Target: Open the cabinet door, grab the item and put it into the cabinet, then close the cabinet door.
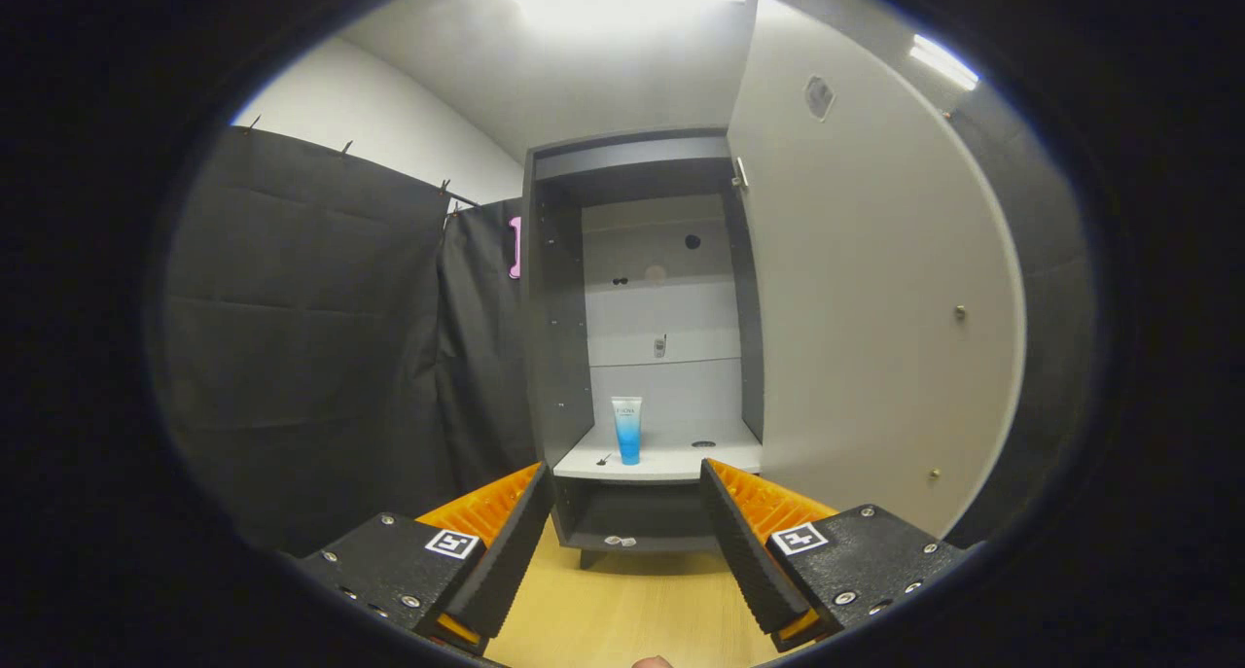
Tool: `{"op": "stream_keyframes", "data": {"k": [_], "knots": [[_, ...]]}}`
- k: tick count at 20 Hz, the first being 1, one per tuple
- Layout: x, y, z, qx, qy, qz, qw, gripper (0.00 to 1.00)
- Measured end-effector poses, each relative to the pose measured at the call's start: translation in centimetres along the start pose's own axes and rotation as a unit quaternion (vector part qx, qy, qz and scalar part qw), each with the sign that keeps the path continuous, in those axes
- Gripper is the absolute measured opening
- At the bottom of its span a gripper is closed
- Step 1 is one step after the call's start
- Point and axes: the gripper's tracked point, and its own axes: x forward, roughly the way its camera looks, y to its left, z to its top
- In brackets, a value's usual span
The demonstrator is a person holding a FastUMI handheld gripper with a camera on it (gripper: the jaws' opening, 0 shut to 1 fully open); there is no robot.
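the gripper [627, 483] is held wide apart with nothing between its fingers, above a wooden floor [622, 610]. just beyond the fingertips the cabinet [554, 357] is seen, its door [875, 308] swung fully open to the right. a tube [627, 431] is stood upright on the shelf [671, 464], near its front edge and toward the left side. a lower compartment is seen beneath the shelf.

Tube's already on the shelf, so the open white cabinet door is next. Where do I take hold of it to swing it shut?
Take the white cabinet door by its free vertical edge, coming from the right; no handle shows on this face. The gripper is open and empty.
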Motion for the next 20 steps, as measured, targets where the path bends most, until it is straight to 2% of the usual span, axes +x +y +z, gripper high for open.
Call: {"op": "stream_keyframes", "data": {"k": [5, 10, 14, 20], "knots": [[-4.4, -4.5, 0.3, -0.003, -0.001, -0.041, 0.999, 0.93], [-7.8, -11.6, 0.8, -0.011, -0.001, -0.114, 0.993, 0.93], [-9.5, -17.6, 1.9, -0.008, -0.010, -0.182, 0.983, 0.93], [-10.1, -24.5, 4.4, -0.004, -0.046, -0.278, 0.959, 0.93]]}}
